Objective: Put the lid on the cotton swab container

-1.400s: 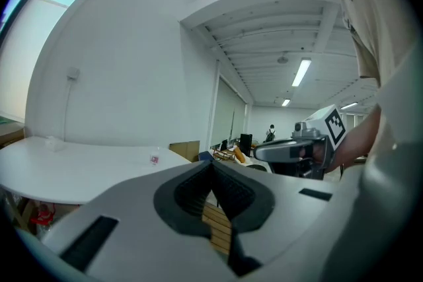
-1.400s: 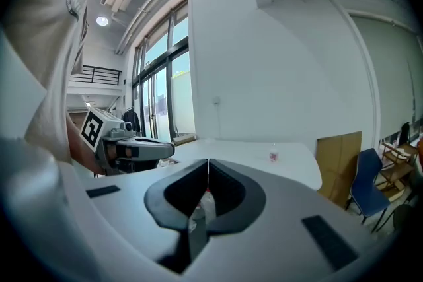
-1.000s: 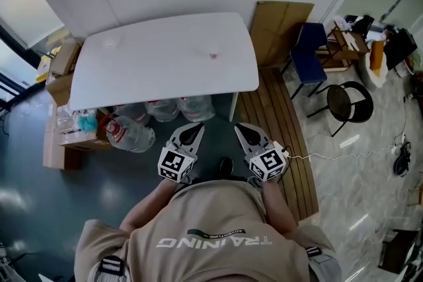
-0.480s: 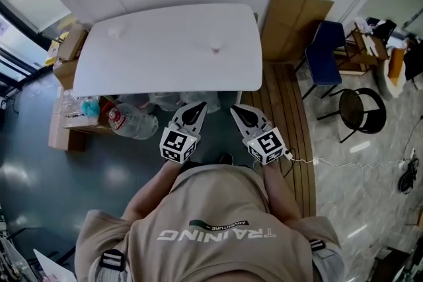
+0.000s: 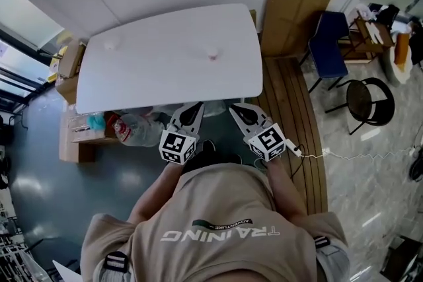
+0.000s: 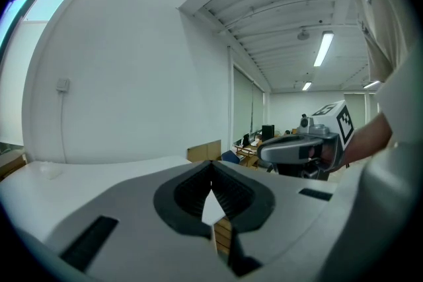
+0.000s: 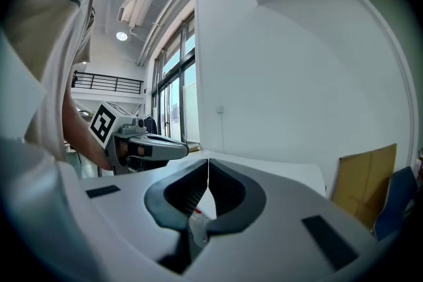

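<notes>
Near the far left corner of the white table [image 5: 165, 79] sits a small pale object [image 5: 112, 44]; the left gripper [image 5: 197, 106] hangs at the near edge, jaws together, empty; a small pinkish object [image 5: 213, 55] lies mid-table, too small to tell lid from container; the right gripper [image 5: 235, 107] is likewise closed on nothing.

Lighting is bright and even: fluorescent ceiling tube [image 6: 324, 49] and tall windows [image 7: 173, 99]. The white rectangular tabletop [image 5: 165, 56] is nearly overexposed. Gripper views show fisheye curvature, black vignetted corners, blurred foreground.
</notes>
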A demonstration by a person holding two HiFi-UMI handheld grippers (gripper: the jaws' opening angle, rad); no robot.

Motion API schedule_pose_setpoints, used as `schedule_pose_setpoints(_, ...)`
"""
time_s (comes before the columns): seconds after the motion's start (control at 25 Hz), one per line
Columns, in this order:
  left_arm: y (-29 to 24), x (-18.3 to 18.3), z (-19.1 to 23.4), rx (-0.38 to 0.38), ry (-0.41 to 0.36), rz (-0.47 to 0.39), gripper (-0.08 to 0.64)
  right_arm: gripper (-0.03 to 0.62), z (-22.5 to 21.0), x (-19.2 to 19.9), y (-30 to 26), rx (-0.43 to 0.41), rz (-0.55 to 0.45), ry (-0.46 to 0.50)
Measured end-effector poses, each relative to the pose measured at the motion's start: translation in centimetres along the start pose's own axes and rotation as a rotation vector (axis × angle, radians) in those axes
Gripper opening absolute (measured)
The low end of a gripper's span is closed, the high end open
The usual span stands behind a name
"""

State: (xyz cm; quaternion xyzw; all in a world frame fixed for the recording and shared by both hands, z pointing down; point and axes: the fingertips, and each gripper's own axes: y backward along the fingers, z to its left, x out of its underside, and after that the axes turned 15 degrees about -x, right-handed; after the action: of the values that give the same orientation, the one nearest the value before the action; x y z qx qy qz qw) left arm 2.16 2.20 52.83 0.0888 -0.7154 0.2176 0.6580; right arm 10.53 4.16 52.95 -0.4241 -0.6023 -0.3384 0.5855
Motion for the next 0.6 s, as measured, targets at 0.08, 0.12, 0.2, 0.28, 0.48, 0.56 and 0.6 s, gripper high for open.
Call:
schedule_pose_setpoints(0.08,-1.2,-0.3,0.1,0.013,0.006,0.001,0.012,0.02,-1.1,-0.4,-0.1,0.013,0.0,0.0)
schedule_pose_setpoints(0.12,-1.6,-0.4,0.3,0.021,0.01,0.004,0.012,0.02,-1.5,-0.5,-0.2,0.023,-0.001,-0.004)
schedule_pose_setpoints(0.2,-2.2,-0.6,0.6,0.033,0.017,0.006,0.012,0.02,-2.0,-0.8,-0.4,0.036,0.002,-0.012)
schedule_pose_setpoints(0.28,-2.8,-1.1,1.2,0.04,0.026,0.0,0.012,0.02,-2.5,-1.2,-0.8,0.037,0.011,-0.006)
schedule_pose_setpoints(0.48,-4.1,-1.6,3.5,0.052,0.03,-0.014,0.012,0.02,-4.2,-2.2,-2.3,0.058,-0.018,-0.028)
schedule_pose_setpoints(0.56,-4.1,-1.2,4.2,0.06,0.034,-0.009,0.012,0.02,-4.4,-2.1,-2.8,0.073,-0.014,-0.032)
schedule_pose_setpoints(0.6,-4.1,-1.1,4.5,0.068,0.033,-0.006,0.012,0.02,-4.6,-2.1,-3.0,0.081,-0.01,-0.034)
